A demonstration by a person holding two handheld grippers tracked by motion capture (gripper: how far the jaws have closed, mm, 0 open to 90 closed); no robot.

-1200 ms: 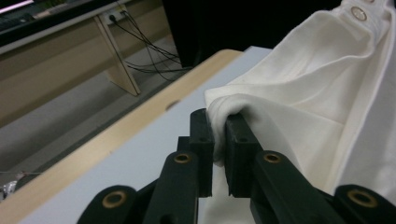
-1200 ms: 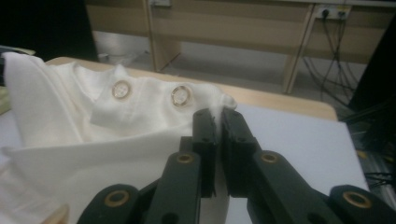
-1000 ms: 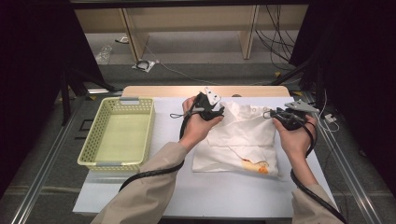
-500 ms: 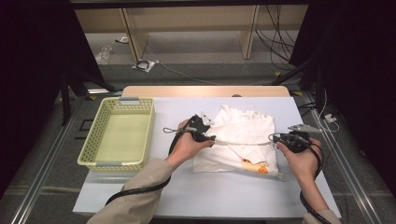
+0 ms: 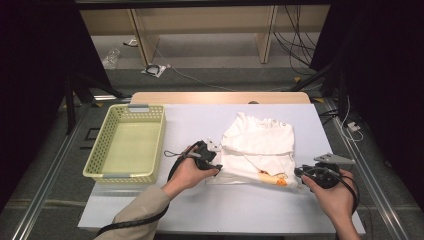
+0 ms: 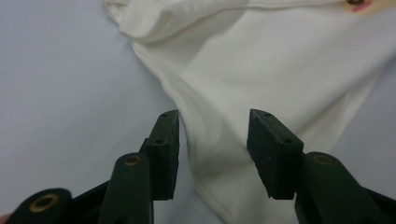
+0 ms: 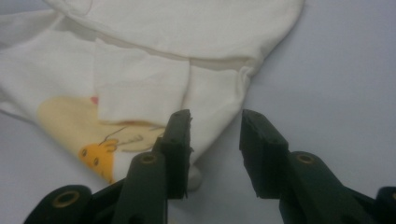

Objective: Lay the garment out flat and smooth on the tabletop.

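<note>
White cotton garment [image 5: 260,150], one item, lies partly folded on the desk [image 5: 200,210], right of centre, with a yellow cartoon print [image 5: 272,178] near its front hem. Left gripper [image 5: 214,161] sits at the garment's near-left corner; in the left gripper view its jaws stand apart, straddling the hemmed corner [image 6: 212,158], and they have just been closing, pads not yet pressing on the cloth. Right gripper [image 5: 303,173] sits at the near-right corner; in the right gripper view its jaws are apart, one pad [image 7: 180,140] over the cloth edge, the other over bare desk, nothing clamped. Judgement: work in hand looks like taking both front corners for another fold. Risks: left jaws may catch a single layer if the stacked cloth shifts, leaving the lower layer behind and skewing the fold; right gripper sits so far off the edge that its jaws could shut on air or on a thin lip of hem that slips out on lifting; uneven pull between the two hands could drag the whole garment across the smooth desk and undo the folded upper part. Count: one garment, one yellow-green basket [image 5: 127,145] standing empty at desk left, well apart from the garment; two grippers, two hands, one desk.
</note>
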